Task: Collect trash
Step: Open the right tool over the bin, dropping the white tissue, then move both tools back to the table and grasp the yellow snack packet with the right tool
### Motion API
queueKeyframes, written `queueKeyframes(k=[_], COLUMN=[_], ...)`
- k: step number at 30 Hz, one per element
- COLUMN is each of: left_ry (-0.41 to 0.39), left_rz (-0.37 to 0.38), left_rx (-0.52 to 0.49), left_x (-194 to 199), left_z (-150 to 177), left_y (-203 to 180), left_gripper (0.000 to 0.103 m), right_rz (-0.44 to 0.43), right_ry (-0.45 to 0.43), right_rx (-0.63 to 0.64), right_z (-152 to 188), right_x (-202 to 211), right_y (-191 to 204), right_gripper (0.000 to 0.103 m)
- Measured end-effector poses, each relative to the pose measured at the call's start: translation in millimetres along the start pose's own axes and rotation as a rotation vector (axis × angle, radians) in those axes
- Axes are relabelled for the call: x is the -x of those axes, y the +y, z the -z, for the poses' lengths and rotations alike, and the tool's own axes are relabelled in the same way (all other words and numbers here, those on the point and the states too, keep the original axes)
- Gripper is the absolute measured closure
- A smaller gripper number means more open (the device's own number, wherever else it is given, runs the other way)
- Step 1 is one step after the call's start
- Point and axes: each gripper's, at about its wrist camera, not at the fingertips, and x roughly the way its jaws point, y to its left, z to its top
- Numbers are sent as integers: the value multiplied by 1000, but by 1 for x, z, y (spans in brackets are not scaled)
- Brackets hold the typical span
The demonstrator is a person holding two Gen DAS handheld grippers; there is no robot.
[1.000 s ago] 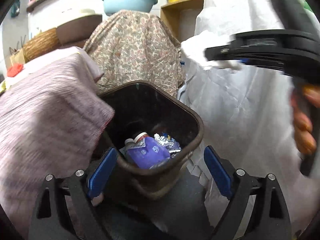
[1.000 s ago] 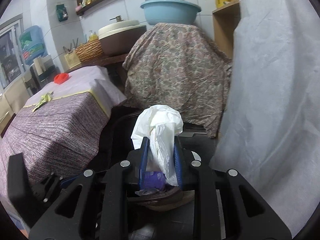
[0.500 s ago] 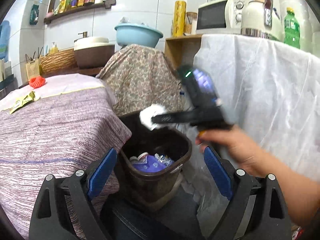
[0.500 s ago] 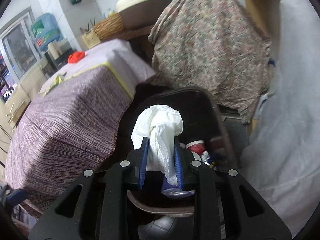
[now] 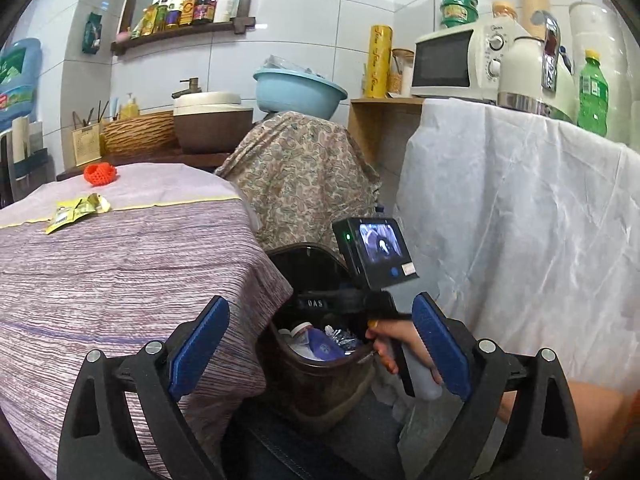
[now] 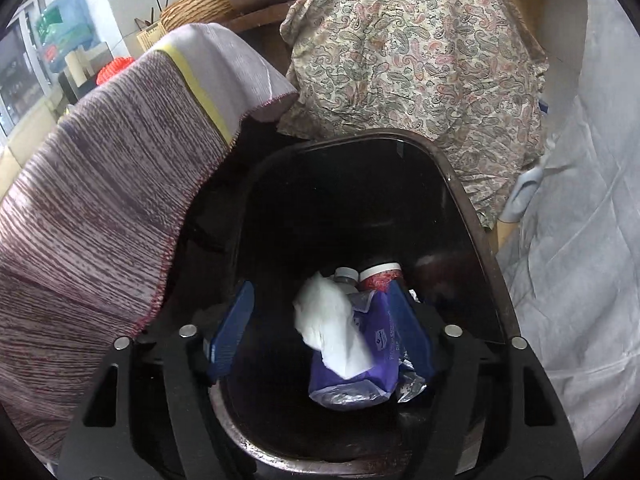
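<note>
Striped tablecloth (image 5: 120,272): fills the left half of the left wrist view, draped over a table and hanging down beside the bin.
White sheet (image 5: 520,232): covers the right side of that view, with a microwave (image 5: 452,60) and a green bottle (image 5: 592,92) on top at the upper right.
Paisley cloth (image 6: 416,48): upper centre of the right wrist view, behind the bin.
Trash bin (image 6: 472,208): dark brown, centre of both views, between the tablecloth and the white sheet.
Left gripper (image 5: 320,344): lower centre, blue pads spread wide, nothing between them.
Right gripper (image 6: 320,332): pointing down into the bin, jaws opening, pads clear of the tissue.
Hand (image 5: 400,340): grips the right gripper's handle at the bin's rim.
Purple pouch (image 6: 376,364): lies in the bin, lower centre.
White tissue (image 6: 332,332): released, loose between the spread fingers, over the purple pouch.
Yellow wrapper (image 5: 76,212): on the tablecloth, left edge, near an orange-red item (image 5: 100,174).
</note>
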Motion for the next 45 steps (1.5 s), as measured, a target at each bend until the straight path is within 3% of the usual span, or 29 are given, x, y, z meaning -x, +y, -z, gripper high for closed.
queueKeyframes(k=[4,11,15,22,28,32,39,45], left_ry=[-11,-30,-44,-58,0,11,49,73], left_rz=[0,-7,-39,-162,-243,-317,-413,-440], left_rx=[4,21,14,-35,22,70,128,166], left_x=[7,21,33,59,65,75,83,85], left_z=[-4,-14,-22,-30,-40,-45,-44,-48], left_y=[5,18,31,72,133,171,219,252], left_gripper=[11,7,6,6,6,6,6,6], right_rz=[9,35,41,88,-21,-161,-376,-388], right_ry=[8,-4,-52,-212,-290,-284,-185,-118], right_rx=[1,12,21,67,126,197,347,472], right_z=[6,13,12,-9,-36,-59,-98,-130], right_x=[-1,15,39,103,146,153,127,82], right_y=[2,6,11,27,62,104,195,267], right_gripper=[25,24,24,20,16,16,16,18])
